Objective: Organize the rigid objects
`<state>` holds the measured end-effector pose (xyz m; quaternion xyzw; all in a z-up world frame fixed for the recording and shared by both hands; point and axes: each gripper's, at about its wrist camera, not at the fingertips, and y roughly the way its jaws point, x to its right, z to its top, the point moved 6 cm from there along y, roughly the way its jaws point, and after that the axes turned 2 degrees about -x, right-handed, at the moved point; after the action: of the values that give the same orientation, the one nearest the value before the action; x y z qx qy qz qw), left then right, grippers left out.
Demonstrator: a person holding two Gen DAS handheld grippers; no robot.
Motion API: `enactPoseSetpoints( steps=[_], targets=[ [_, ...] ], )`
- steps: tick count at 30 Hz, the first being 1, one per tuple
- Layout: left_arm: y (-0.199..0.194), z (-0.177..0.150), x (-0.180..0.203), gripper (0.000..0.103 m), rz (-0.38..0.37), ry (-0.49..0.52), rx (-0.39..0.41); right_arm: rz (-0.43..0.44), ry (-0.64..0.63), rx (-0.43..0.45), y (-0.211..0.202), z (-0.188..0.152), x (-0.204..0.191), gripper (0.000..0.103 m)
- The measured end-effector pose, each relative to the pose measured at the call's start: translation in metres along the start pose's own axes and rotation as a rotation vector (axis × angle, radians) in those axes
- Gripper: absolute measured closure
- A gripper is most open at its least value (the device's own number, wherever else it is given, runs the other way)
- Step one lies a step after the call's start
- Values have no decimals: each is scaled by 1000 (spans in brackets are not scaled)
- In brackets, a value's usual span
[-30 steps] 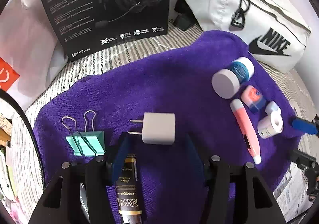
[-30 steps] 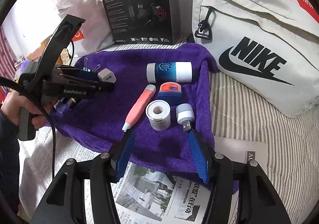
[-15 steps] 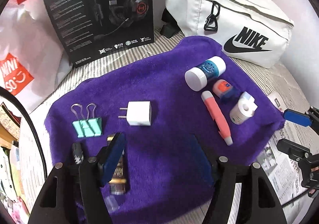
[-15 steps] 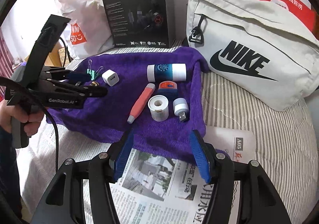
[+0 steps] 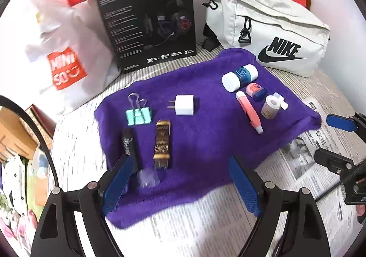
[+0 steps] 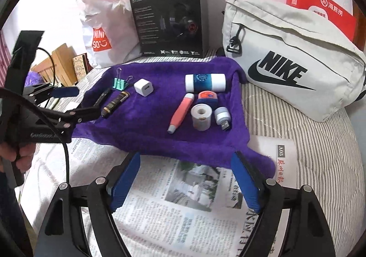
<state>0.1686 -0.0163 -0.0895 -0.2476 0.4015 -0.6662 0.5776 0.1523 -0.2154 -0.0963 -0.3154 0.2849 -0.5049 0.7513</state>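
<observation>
Going left to right on the purple fleece towel (image 5: 205, 124) spread over the striped bed: you've got the mint-green binder clips (image 5: 138, 116), a slim black stick-shaped thing (image 5: 128, 141) below them, the dark brown and gold rectangular tube (image 5: 162, 142), and then the white cube-shaped wall charger (image 5: 184, 105). Further right is the second cluster: the white and blue cylindrical bottle (image 5: 239, 76), the small orange-lidded blue jar (image 5: 256, 90), the pink plastic pen-shaped tool (image 5: 249, 112), the white tape roll (image 5: 271, 106) and a little white USB plug (image 6: 222, 116). Your left tongs (image 5: 180, 185) have just been opening and now sit wide apart with nothing between them, hanging over the near edge of the towel. Same for your right tongs (image 6: 186, 182): just opened, empty, hovering over the newspaper (image 6: 183, 200) in front of the towel. Looks to me like you're between picks, maybe even close to done, since both groups lie pretty tidy. If anything's left, I'd say line up over one item, come down square and close gently so it doesn't skid on the fleece.
</observation>
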Motion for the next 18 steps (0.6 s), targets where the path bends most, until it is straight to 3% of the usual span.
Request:
enactPoseSetpoints(
  steps=[5, 8, 18],
  targets=[
    [-25, -20, -5, 15, 2, -44, 19, 27, 33, -15, -3, -6, -12, 11],
    [-40, -30, -7, 7, 12, -68, 34, 27, 40, -19, -6, -10, -18, 5],
    [-68, -57, -7, 6, 14, -166, 37, 0, 99, -49, -24, -25, -24, 0]
  ],
)
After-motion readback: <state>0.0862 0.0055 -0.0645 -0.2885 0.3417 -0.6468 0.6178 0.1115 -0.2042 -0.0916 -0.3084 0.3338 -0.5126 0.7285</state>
